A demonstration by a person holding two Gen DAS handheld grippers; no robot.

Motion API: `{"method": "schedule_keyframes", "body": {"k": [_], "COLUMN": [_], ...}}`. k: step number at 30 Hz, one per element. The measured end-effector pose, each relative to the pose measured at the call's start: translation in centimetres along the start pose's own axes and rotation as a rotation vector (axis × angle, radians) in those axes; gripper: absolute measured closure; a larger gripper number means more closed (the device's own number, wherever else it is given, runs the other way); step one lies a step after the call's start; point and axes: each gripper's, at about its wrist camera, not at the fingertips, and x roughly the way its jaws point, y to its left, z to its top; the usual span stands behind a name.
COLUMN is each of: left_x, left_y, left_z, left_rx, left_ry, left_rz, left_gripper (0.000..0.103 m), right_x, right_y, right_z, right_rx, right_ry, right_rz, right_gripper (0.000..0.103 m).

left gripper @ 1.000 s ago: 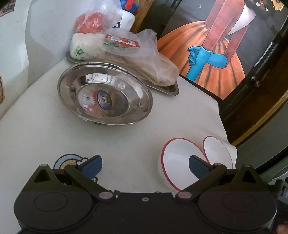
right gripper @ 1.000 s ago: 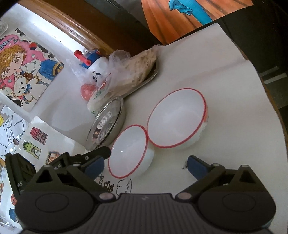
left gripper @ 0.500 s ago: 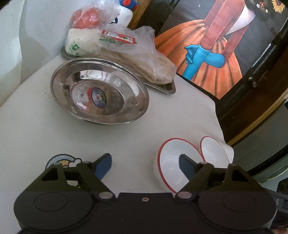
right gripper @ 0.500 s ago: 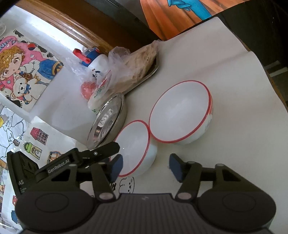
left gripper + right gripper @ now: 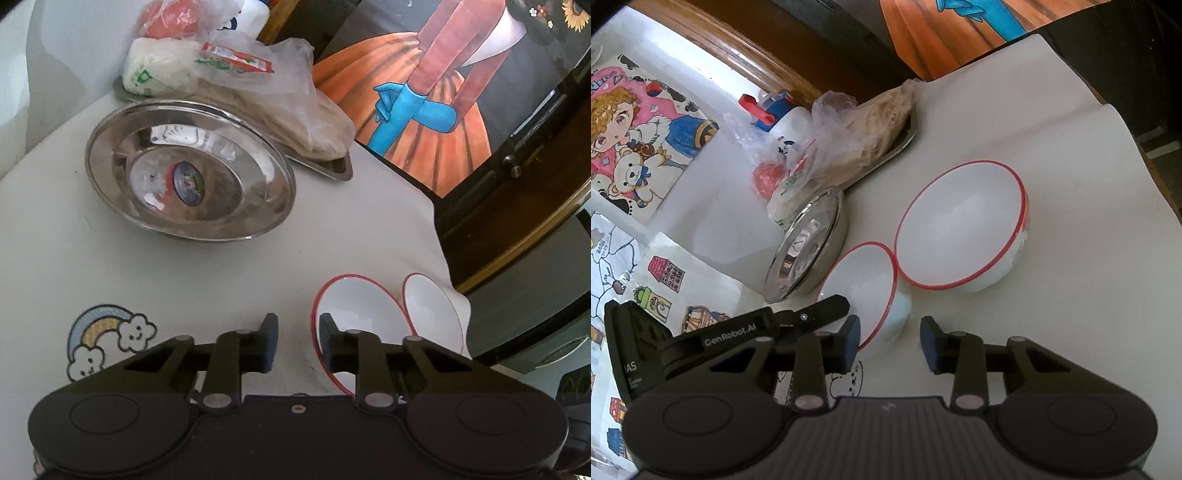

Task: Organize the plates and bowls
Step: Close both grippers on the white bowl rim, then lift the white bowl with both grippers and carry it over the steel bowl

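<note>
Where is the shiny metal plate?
In the left wrist view the shiny metal plate sits on the white table, upper left, just in front of the bagged food, away from the two red-rimmed bowls.

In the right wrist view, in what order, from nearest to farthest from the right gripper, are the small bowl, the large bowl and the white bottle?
From the right gripper:
1. Small bowl, just ahead, by the left finger.
2. Large bowl, beyond it, to the right.
3. White bottle, far back on the left, behind the plastic bags.
</note>
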Motion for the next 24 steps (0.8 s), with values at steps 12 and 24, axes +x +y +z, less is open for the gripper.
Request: {"method": "schedule_keyframes", "body": {"k": [12, 24], "left_x": [-1.0, -7.6], "left_y": [-0.7, -3.7], "left_z": [-0.7, -2.1], "left_rx": [0.002, 0.063], "left_ry": [-0.016, -0.112], "left_rz": [0.003, 0.012], "left_gripper": [0.093, 0.093], "right_x": [-1.0, -6.0], "right_y": [1.6, 4.3], "right_z": [-0.4, -1.5], "right_rx": [-0.082, -0.149], "right_ry": [-0.008, -0.032], "right_rz": [-0.005, 0.062], "right_gripper": [0.077, 0.077]}}
